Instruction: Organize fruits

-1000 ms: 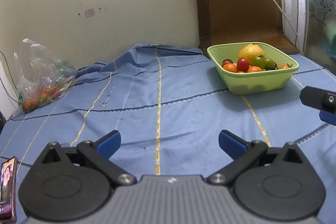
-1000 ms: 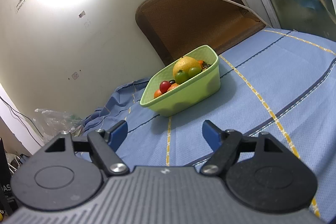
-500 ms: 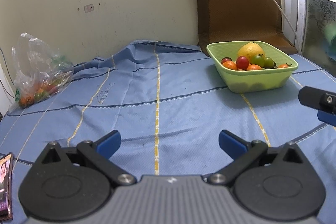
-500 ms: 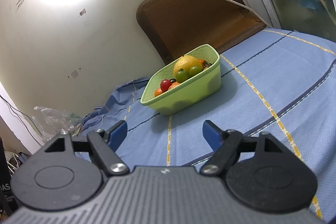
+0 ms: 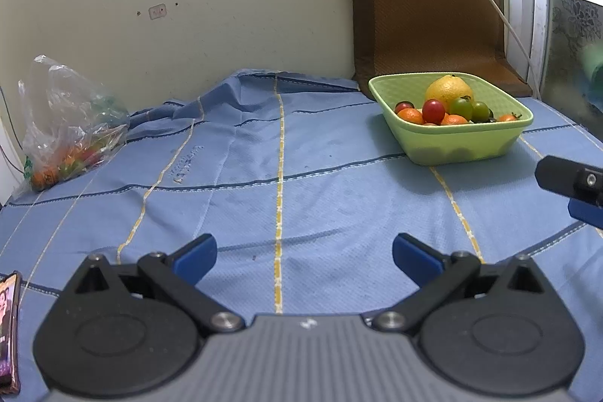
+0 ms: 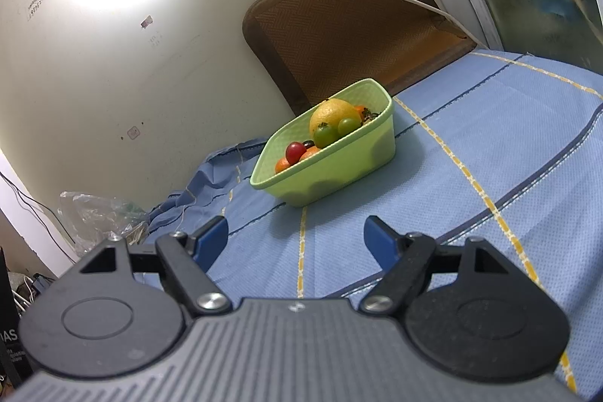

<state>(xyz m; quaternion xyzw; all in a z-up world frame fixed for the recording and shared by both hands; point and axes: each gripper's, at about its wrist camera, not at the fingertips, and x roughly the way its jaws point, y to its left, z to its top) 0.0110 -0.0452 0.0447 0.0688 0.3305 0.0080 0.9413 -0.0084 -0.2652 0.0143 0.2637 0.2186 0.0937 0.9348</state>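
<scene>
Fruit from the left view: the left gripper [image 5: 304,253] is wide open and holds nothing, one green basket [image 5: 458,142] far on the blue cloth [image 5: 264,176] holds one big yellow fruit [image 5: 448,89] with about eight small ones, and one plastic bag [image 5: 71,123] holds more. From the right view, the right gripper [image 6: 296,236] is open and empty too, near the basket [image 6: 339,172], so I think some sorting is done and the bag is left.

Phone [image 5: 8,326] cut by the left edge. Right gripper [image 5: 576,189] clipped at the frame's right side. Fruit in bag [image 5: 71,123] blurred behind plastic.

Lime-green basket [image 5: 467,142], blue yellow-striped cloth [image 5: 320,198]
</scene>
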